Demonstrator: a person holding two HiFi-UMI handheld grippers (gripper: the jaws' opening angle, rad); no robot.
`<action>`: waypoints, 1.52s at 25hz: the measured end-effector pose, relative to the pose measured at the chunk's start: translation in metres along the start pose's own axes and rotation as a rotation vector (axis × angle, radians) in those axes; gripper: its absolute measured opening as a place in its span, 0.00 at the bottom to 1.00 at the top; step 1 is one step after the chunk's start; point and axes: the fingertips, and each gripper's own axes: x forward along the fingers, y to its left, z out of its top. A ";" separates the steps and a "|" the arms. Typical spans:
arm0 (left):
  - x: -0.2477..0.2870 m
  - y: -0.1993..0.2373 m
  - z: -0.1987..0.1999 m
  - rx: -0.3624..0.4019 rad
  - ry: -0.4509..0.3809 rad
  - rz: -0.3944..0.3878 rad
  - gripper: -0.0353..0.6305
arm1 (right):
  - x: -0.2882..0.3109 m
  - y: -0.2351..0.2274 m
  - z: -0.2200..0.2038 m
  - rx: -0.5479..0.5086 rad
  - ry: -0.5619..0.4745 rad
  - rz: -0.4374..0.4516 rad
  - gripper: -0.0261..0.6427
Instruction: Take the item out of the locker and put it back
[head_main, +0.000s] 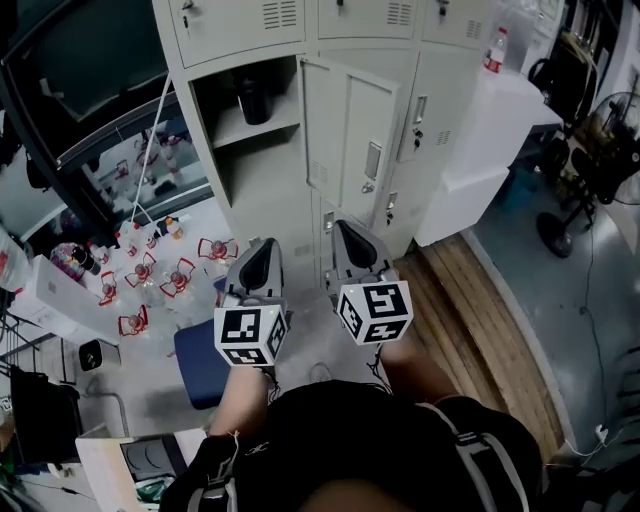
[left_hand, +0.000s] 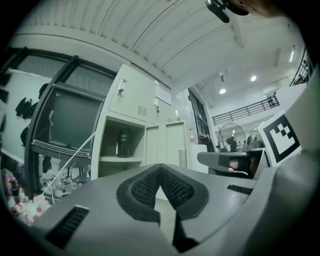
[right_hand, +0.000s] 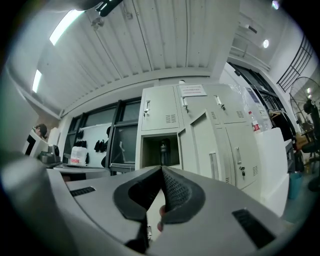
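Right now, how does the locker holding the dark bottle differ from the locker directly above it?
The bottle's locker has its door swung open; the locker above is shut. The lower shows a dark bottle on its shelf; the upper hides its contents. Both are pale metal.

A bank of pale metal lockers (head_main: 350, 130) stands along the wall, with a white cabinet (head_main: 490, 130) just beside it on the right and a large dark-framed window (head_main: 90, 80) to its left. The floor (head_main: 590, 310) is grey, with a strip of wooden boards (head_main: 480, 320) running out from the lockers. A standing fan (head_main: 595, 160) is further right. Overhead, a ribbed white ceiling (right_hand: 150, 40) carries a strip light (right_hand: 62, 25) and round lamps (left_hand: 222, 91)
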 end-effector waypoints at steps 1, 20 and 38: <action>0.013 0.010 0.001 0.000 -0.005 0.008 0.07 | 0.017 -0.003 0.000 -0.002 -0.004 0.008 0.06; 0.166 0.128 0.003 -0.004 0.017 0.135 0.07 | 0.226 -0.033 -0.006 0.007 0.000 0.145 0.06; 0.169 0.190 -0.001 0.021 0.039 0.354 0.07 | 0.374 -0.012 0.030 -0.011 -0.063 0.212 0.56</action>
